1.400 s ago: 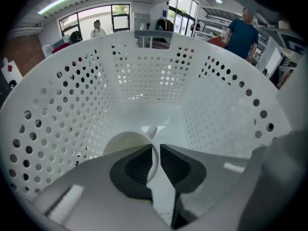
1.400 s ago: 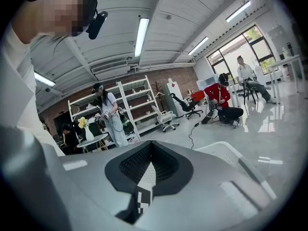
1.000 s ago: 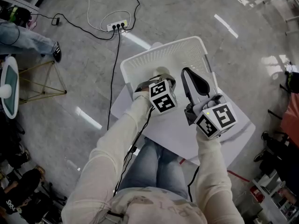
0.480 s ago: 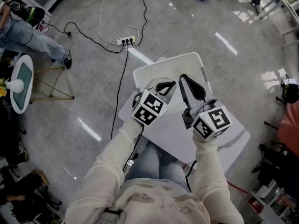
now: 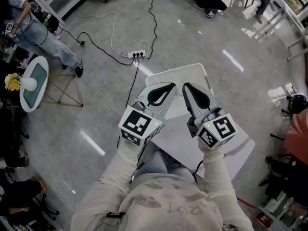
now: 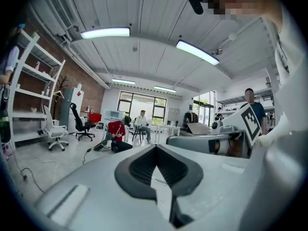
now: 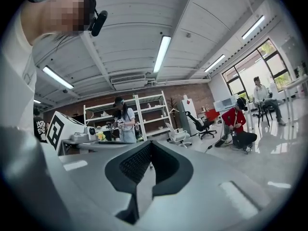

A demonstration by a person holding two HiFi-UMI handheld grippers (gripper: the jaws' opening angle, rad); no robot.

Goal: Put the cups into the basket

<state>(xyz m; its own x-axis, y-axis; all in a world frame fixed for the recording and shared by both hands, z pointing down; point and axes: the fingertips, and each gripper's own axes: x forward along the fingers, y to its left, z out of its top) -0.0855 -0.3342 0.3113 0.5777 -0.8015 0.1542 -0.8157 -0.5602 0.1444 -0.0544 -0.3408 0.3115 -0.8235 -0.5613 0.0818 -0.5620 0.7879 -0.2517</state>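
In the head view both grippers are held up side by side over the white basket (image 5: 179, 74), jaws pointing away from me. My left gripper (image 5: 172, 86) is shut with nothing between its fingers, and so is my right gripper (image 5: 186, 86). The basket stands at the far end of the small white table (image 5: 239, 147), and the grippers hide most of its inside. No cup shows in any view. The left gripper view (image 6: 154, 149) and the right gripper view (image 7: 150, 145) look level across the room, not at the table.
A power strip (image 5: 136, 55) with cables lies on the floor beyond the basket. A small round table (image 5: 32, 83) and a standing person (image 5: 33, 20) are at far left. Shelving (image 7: 154, 113) and a crouching person in red (image 7: 237, 123) appear in the room.
The left gripper has come up out of the basket and both grippers have risen toward the camera, now side by side. The head view has shifted to show more floor.
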